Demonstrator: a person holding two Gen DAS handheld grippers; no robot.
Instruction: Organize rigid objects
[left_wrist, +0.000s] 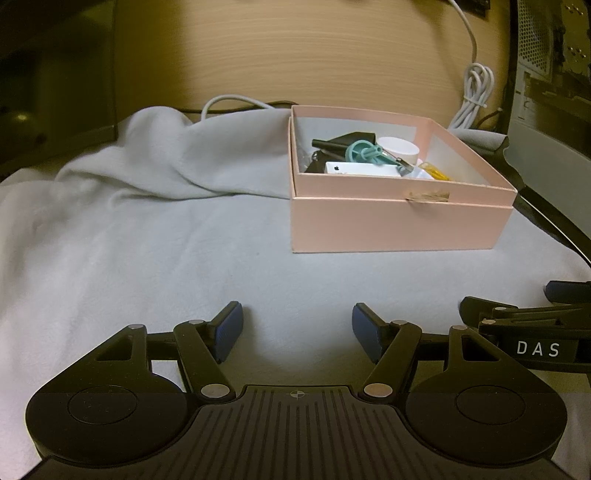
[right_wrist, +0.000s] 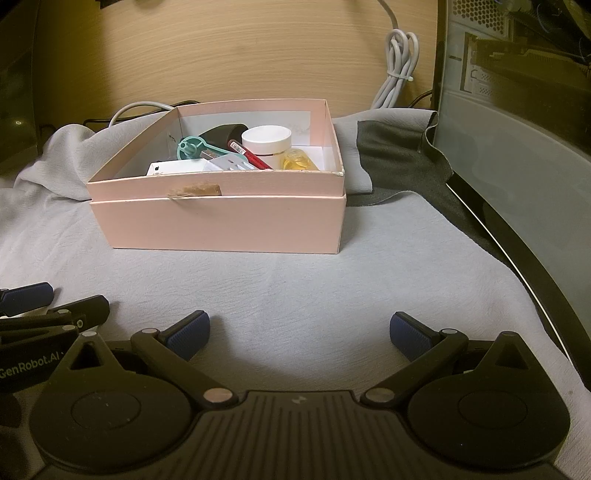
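Grippers idling short of pink box (right_wrist: 218, 225).
Left gripper (left_wrist: 297, 328) and right gripper (right_wrist: 299, 332) both gaping, empty; box lying ahead on grey cloth (right_wrist: 295, 288), holding items, seemingly nearer the right.

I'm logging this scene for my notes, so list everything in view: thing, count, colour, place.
box: one, pink, on the cloth, open.
jar: one, white, inside the box, far right.
bottle: one, yellow, beside the jar.
tube: one, red, leaning mid-box.
ring piece: one, teal, box left.
charger block: one, white, box front.
dark object: one, black, box rear.
cloth: one, pale grey, covering the surface.
cable bundle: one, white, behind the box.
left claw: open, empty.
right claw: open, empty.
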